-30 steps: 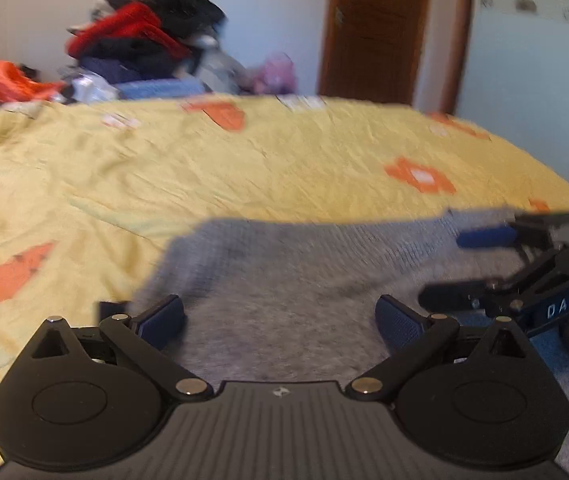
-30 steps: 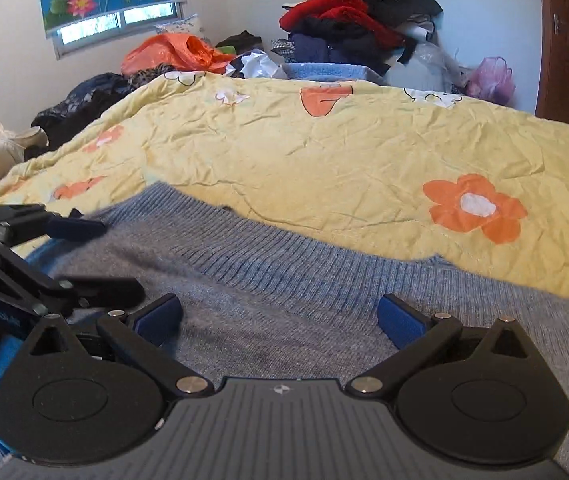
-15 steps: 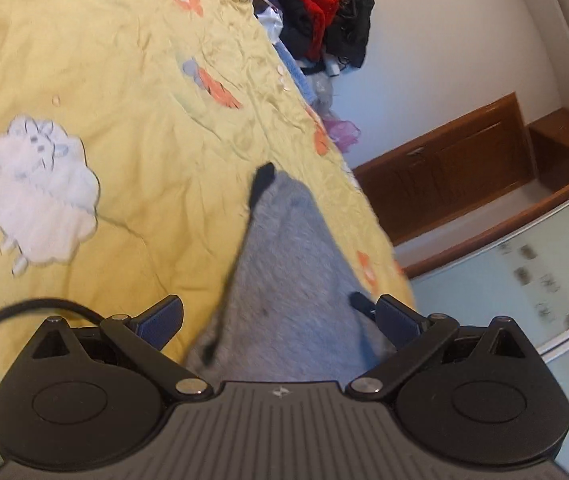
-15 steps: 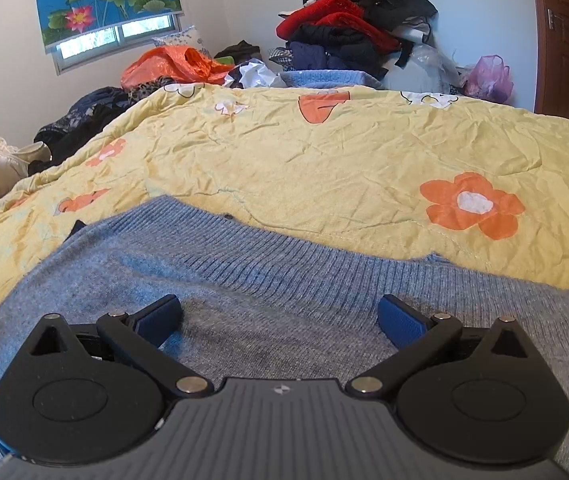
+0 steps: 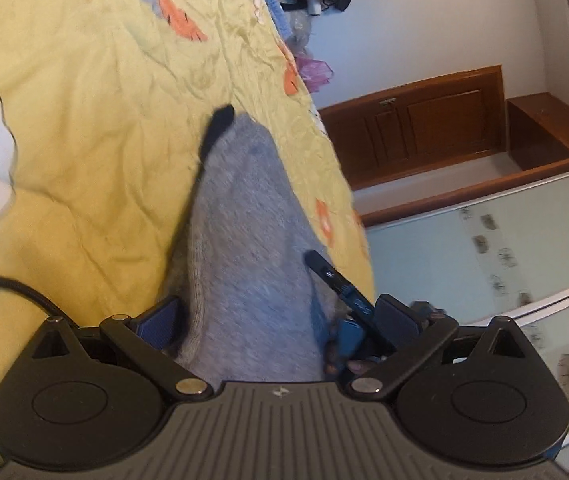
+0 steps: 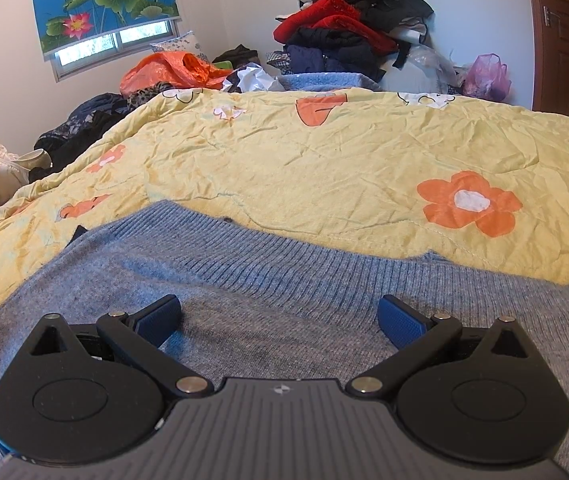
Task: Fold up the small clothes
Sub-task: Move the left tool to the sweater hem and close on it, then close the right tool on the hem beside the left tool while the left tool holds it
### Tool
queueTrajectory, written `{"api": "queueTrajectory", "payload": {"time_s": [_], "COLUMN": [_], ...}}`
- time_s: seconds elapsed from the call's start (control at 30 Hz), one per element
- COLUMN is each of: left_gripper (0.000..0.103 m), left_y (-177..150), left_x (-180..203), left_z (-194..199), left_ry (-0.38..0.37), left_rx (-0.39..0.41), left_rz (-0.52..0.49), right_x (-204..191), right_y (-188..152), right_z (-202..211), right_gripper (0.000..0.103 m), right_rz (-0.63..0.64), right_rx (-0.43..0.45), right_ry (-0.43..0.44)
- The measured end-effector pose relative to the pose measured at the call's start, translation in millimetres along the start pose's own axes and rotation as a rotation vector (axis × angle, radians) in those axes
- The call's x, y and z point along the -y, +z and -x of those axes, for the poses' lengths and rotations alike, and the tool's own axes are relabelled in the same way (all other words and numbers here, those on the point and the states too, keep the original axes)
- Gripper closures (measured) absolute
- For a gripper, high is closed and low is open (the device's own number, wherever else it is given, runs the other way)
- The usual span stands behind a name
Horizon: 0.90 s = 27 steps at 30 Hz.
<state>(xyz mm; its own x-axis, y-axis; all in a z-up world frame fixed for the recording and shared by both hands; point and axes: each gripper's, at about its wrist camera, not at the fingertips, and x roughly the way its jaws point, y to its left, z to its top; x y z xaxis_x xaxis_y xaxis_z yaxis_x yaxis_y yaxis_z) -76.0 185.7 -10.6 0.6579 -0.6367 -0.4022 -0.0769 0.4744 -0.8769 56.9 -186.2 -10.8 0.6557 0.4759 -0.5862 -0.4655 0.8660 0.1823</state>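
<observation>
In the right wrist view the right gripper (image 6: 279, 320) sits low in the frame, its fingers (image 6: 400, 322) spread wide and empty over the grey sweater (image 6: 268, 280), which lies flat on the yellow quilt (image 6: 324, 168) across the lower half of the frame. In the left wrist view, rolled sideways, the left gripper (image 5: 276, 322) also has its fingers wide, with grey knit running up between them, not pinched. With neither gripper holding it, the loose knit could bunch or slide on the quilt as a fold begins. Farther back, at top centre, the clothes pile (image 6: 348, 36) could be snagged by a wide swing.
</observation>
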Motion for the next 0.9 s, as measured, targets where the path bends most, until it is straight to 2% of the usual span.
{"api": "queueTrajectory", "payload": {"time_s": [0.1,0.27,0.3,0.33,0.4,0.43,0.5,0.57,0.63,0.67,0.7,0.73,0.77,0.83,0.9], "left_gripper": [0.000,0.000,0.000,0.000,0.000,0.000,0.000,0.002,0.018,0.043,0.074,0.086,0.092,0.093,0.093], "left_y": [8.0,5.5,0.5,-4.7,-14.8,-18.3,-16.2,-4.5,8.0,11.0,12.5,12.0,9.9,4.5,-1.6], "left_x": [13.3,44.0,50.9,55.9,58.9,59.3,56.5,40.0,22.6,15.7,10.7,8.2,7.3,13.0,28.3], "left_z": [1.9,-26.5,-35.8,-44.5,-58.6,-62.7,-63.9,-58.5,-51.4,-47.6,-45.8,-46.0,-46.3,-46.0,-49.0], "left_ry": [0.216,0.360,0.368,0.344,0.222,0.197,0.177,0.124,0.100,0.115,0.151,0.192,0.222,0.240,0.306], "left_rx": [0.013,-0.131,-0.167,-0.208,-0.313,-0.329,-0.301,-0.263,-0.212,-0.188,-0.173,-0.173,-0.171,-0.153,-0.131], "left_rz": [-0.144,-0.386,-0.435,-0.459,-0.433,-0.428,-0.410,-0.269,-0.129,-0.090,-0.072,-0.078,-0.091,-0.130,-0.230], "right_x": [-0.2,-0.3,-0.2,-0.2,-0.3,0.0,0.0,0.5,1.0,1.0,1.1,1.1,1.3,1.1,0.7], "right_y": [0.0,-0.3,-0.4,-0.3,-0.3,-0.4,-0.5,-1.0,-1.3,-1.1,-1.1,-1.2,-1.2,-1.1,-1.0], "right_z": [-0.2,0.0,0.1,0.0,0.0,0.2,0.2,0.2,0.4,-0.1,-0.1,-0.1,-0.1,-0.2,-0.1], "right_gripper": [0.000,0.000,0.000,0.000,0.000,0.000,0.000,0.000,0.000,0.000,0.000,0.000,0.000,0.000,0.000], "right_rz": [0.000,0.000,0.001,0.001,0.000,0.000,-0.001,-0.002,-0.004,-0.004,-0.004,-0.005,-0.005,-0.006,-0.005], "right_rx": [0.000,0.000,0.000,0.001,0.001,0.001,0.001,0.003,0.004,0.004,0.004,0.004,0.004,0.005,0.004], "right_ry": [0.000,-0.001,-0.002,-0.001,-0.001,-0.001,-0.002,-0.003,-0.003,-0.003,-0.003,-0.003,-0.002,-0.002,-0.004]}}
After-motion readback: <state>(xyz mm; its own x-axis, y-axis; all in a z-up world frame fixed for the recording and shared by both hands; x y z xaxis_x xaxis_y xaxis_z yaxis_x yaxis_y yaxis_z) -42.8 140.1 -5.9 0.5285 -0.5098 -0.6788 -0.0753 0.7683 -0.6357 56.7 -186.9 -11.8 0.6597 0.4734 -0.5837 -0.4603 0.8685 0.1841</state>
